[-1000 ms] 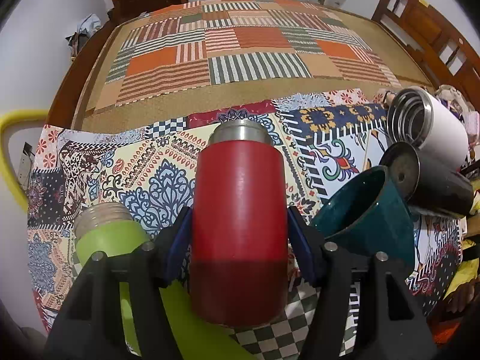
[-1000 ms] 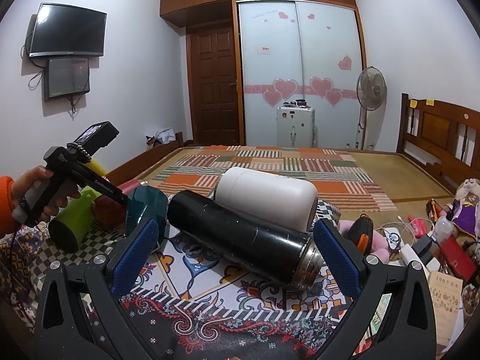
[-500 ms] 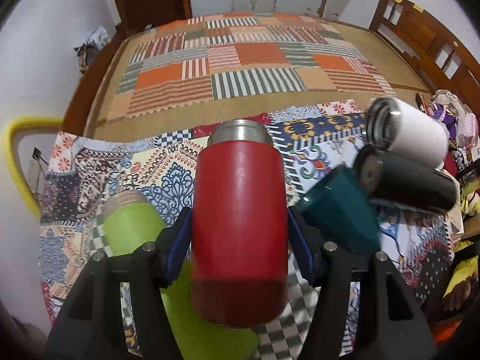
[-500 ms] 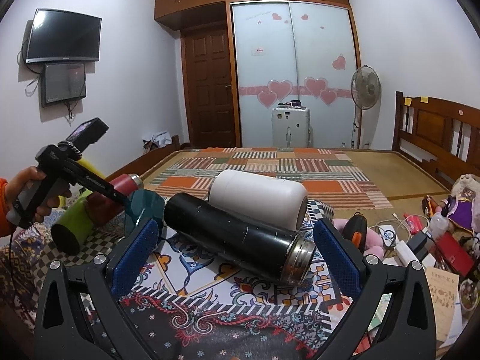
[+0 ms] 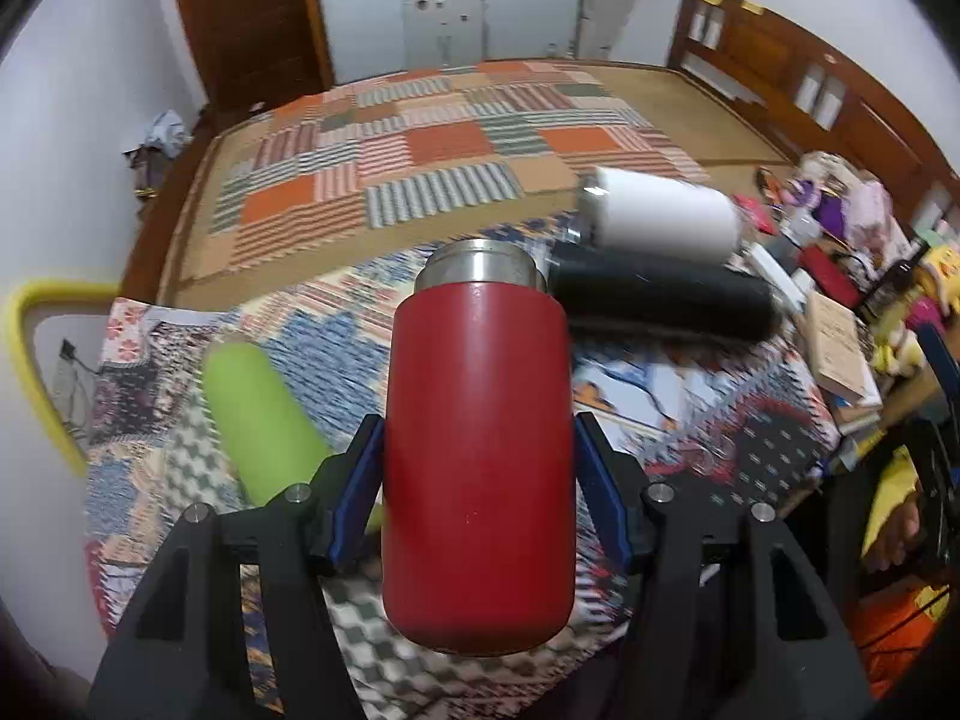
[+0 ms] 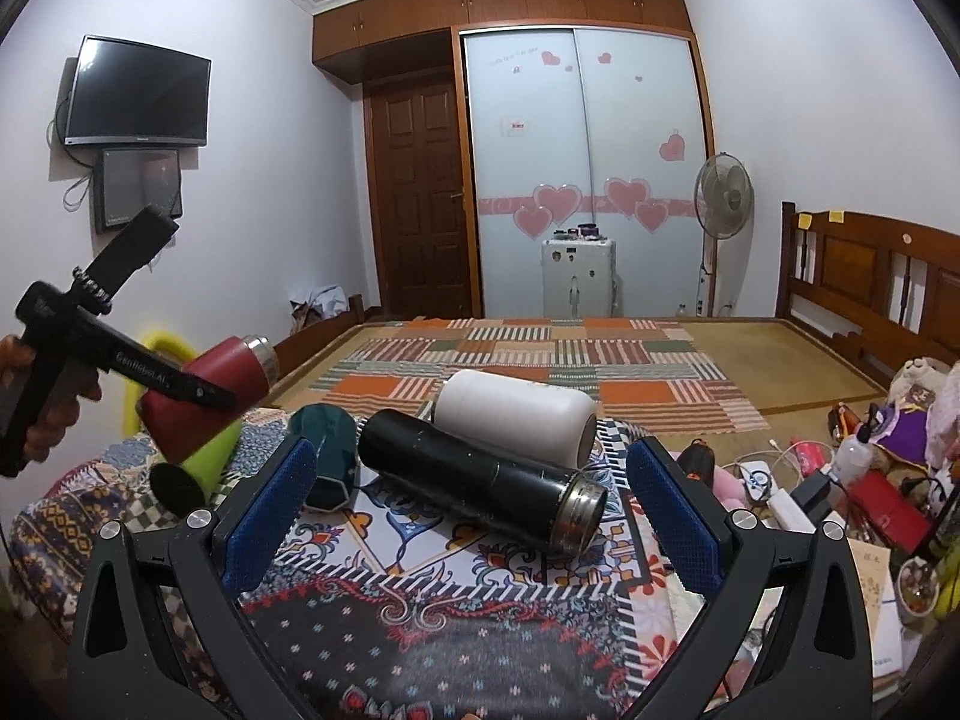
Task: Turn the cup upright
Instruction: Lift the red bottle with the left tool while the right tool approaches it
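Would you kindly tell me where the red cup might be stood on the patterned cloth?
Bare cloth lies before the black steel flask, between the right gripper's open jaws. Crowded behind: teal mug, white tumbler, green bottle.

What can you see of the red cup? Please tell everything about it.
The red cup is a matte red cylinder with a bare steel neck at its open end, seemingly metal. The left hand-held gripper clamps its sides between blue pads. In the right wrist view it is lifted off the patterned cloth, tilted, neck pointing up and away.
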Motion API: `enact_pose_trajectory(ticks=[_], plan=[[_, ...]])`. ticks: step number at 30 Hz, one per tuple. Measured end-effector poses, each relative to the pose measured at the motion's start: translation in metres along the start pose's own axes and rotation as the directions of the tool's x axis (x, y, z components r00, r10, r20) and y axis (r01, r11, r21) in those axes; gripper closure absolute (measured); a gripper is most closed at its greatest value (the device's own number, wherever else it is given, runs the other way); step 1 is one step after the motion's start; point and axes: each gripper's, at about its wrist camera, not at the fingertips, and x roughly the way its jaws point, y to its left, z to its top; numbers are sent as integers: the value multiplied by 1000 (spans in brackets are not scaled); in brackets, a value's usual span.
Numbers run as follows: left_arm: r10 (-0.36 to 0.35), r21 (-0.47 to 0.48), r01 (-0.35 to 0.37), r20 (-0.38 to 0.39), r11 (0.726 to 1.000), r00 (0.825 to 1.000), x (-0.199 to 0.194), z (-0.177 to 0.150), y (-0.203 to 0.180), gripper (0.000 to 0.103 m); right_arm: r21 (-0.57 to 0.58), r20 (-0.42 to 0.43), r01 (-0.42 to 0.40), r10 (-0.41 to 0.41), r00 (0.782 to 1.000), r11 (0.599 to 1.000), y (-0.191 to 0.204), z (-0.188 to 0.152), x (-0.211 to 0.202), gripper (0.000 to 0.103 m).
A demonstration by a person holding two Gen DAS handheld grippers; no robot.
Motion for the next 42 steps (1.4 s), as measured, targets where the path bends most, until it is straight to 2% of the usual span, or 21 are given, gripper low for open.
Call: enact_pose_trajectory(ticks=[8, 13, 22, 32, 38, 42], plan=[[-67, 83, 69, -28, 994, 997, 16, -23, -54, 42, -5, -4, 7, -7, 1000, 1000, 2, -8, -20, 0], [-94, 114, 102, -70, 988, 993, 41, -29, -79, 41, -8, -16, 8, -8, 1000, 1000, 0, -14, -24, 0], [-80, 150, 96, -108, 984, 991, 72, -35, -98, 41, -2, -57, 4, -4, 998, 1000, -5, -29, -18, 0], [-75, 181, 94, -111, 979, 991, 79, -37, -105, 41, 1, -86, 5, -5, 996, 1000, -4, -34, -10, 0], [-103, 175, 109, -46, 978, 994, 51, -36, -96, 40, -13, -82, 7, -8, 997, 1000, 2, -29, -12, 0], [-89, 176, 79, 45, 981, 995, 17, -44, -84, 40, -22, -76, 0, -1, 997, 1000, 7, -22, -12, 0]])
